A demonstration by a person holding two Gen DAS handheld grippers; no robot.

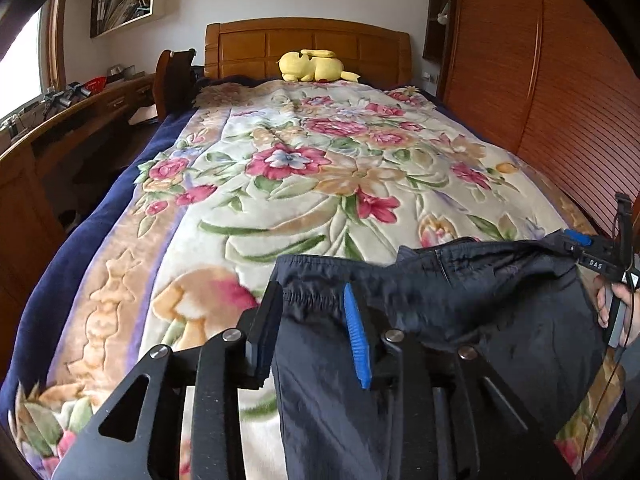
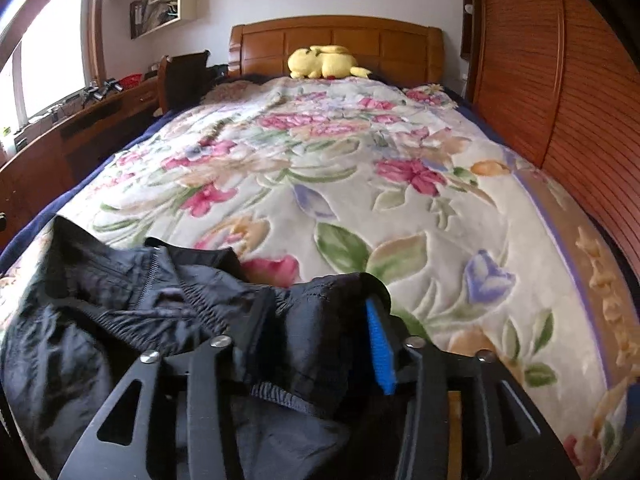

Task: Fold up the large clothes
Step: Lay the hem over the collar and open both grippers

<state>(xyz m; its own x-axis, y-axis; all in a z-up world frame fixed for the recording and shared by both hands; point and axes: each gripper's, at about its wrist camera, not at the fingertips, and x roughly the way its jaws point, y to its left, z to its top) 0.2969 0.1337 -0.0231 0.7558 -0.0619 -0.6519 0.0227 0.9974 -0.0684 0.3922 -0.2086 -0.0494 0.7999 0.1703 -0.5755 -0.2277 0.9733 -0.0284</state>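
holding a pair of dark trousers by the waistband at the foot of the bed, i have one corner in each tool. my left gripper has its two fingers closed down on the elastic waistband at the garment's left end, the gathered hem pinched between the black finger and the blue pad, with the cloth dropping straight down below the jaws. my right gripper is clamped the same way on the other end of the waistband, dark fabric bunched thick between its fingers and a blue pad showing on its right side. from the left wrist view i can also see the right tool at the far edge, with the person's hand wrapped on its handle. between the two grips the waistband sags a little and the fly zip sits near the middle. the trousers hang over the near end of a floral blanket in cream, pink and green that covers the bed, with a dark blue cover showing along its left side. a yellow plush toy lies at the far end against the wooden headboard. a wooden desk runs along the left wall under a shelf, and a slatted wooden wardrobe stands on the right.
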